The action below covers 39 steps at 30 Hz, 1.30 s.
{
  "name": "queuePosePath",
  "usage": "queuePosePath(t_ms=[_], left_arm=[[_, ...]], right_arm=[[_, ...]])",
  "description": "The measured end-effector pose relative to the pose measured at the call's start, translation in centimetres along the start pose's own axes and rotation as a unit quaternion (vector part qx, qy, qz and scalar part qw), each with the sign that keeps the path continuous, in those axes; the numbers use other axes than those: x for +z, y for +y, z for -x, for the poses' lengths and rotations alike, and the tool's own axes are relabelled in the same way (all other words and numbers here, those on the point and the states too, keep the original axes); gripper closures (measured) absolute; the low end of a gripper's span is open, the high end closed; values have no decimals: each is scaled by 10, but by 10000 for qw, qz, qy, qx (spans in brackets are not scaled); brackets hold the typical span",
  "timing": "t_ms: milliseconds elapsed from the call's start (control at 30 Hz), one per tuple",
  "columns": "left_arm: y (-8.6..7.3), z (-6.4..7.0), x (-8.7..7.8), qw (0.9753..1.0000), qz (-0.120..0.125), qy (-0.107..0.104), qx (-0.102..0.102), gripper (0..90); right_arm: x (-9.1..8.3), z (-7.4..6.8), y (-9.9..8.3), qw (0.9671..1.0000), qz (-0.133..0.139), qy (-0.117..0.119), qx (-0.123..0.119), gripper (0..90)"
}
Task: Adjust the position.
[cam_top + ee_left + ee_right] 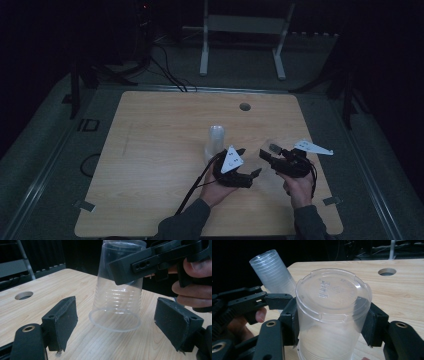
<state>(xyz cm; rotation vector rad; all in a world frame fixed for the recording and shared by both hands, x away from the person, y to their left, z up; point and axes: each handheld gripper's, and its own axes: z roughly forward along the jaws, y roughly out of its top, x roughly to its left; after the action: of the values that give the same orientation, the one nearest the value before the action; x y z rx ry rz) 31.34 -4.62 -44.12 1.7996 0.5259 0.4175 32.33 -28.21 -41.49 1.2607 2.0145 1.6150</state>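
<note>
The right gripper [332, 325] clamped the cup [333, 312]; the left gripper [125, 325], jaws apart, should close squarely from nine o'clock.

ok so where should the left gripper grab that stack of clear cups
Grip the stack of clear cups across its ribbed round wall, partway up, jaws on opposite sides. It stands leaning, so tilt the open left gripper to match its axis, coming from the person's side.
</note>
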Motion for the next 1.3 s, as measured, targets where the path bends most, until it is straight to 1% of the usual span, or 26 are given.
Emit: queuePosePath(t_ms=[100,367,433,567,633,767,900,1133,1300], left_arm=[[0,0,2,10000,32,-3,-27,185],[1,0,8,10000,88,43,-6,195],[0,0,9,10000,89,23,-2,189],[0,-1,13,10000,58,70,16,171],[0,-1,14,10000,66,36,7,164],[0,-1,15,9999,95,45,26,151],[0,-2,17,9999,123,33,-5,141],[-1,-2,21,9999,132,-2,-57,142],[-2,-2,24,9999,148,-31,-83,146]], right_arm=[[1,1,-1,9999,6,61,85,417],[1,2,-1,9998,2,107,146,417],[1,3,-1,9997,28,154,192,417],[1,4,0,9992,54,245,301,417],[1,5,0,9990,55,290,339,417],[2,4,0,9988,47,319,379,417],[4,5,-1,9978,58,462,471,418],[4,6,0,9959,106,636,642,420],[4,9,0,9936,144,777,804,422]])
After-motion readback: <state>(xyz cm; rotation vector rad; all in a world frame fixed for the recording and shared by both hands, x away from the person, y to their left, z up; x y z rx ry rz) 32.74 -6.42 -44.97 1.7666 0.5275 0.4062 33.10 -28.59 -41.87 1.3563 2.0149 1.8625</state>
